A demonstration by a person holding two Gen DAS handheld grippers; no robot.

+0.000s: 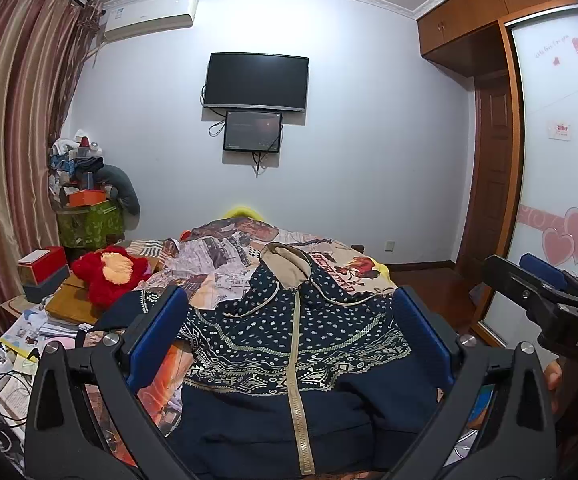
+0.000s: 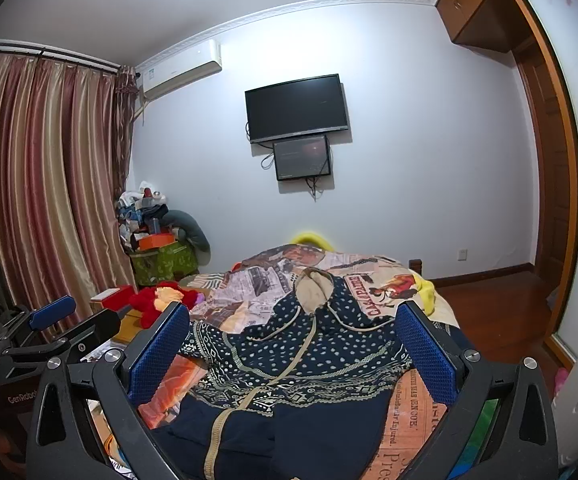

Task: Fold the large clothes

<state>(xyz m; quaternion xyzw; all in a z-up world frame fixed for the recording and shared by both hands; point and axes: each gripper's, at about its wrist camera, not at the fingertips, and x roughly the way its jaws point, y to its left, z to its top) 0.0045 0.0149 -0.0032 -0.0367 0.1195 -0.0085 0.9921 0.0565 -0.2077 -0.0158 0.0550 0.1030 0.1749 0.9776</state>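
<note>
A bed [image 1: 217, 264] fills the middle of the room, its foot toward the wall with the television [image 1: 256, 82] and a smaller screen [image 1: 253, 131] hung just below it. Striped curtains [image 1: 13, 128] cover the left side, with an air conditioner [image 1: 151, 16] high beside them, and a wooden wardrobe [image 1: 489, 32] stands on the right. A printed bedspread [image 2: 413, 408] covers the bed.

The hooded jacket [image 1: 289, 344], dark blue with pale dots and patterned bands, lies face up down the middle of the bed. Its long axis runs from the near edge toward the foot, the tan-lined hood [image 1: 287, 266] pointing at the television wall and the zipper [image 1: 299, 392] running lengthwise. In the right wrist view the zipper slants to the lower left.

At the far left corner of the room a heap of boxes and clothes [image 1: 85, 184] is stacked. A red plush toy [image 1: 109, 272] rests at the bed's left edge, near a red box [image 1: 43, 266].

The left claw [image 1: 291, 332] is spread wide above the jacket, gripping nothing. The right claw [image 2: 293, 344] is likewise wide apart and empty.

The left wrist view shows papers and cables [image 1: 1, 376] at the lower left, and the right claw's body at its right edge; the right wrist view shows the left claw's blue finger [image 2: 51, 312] at its left.
</note>
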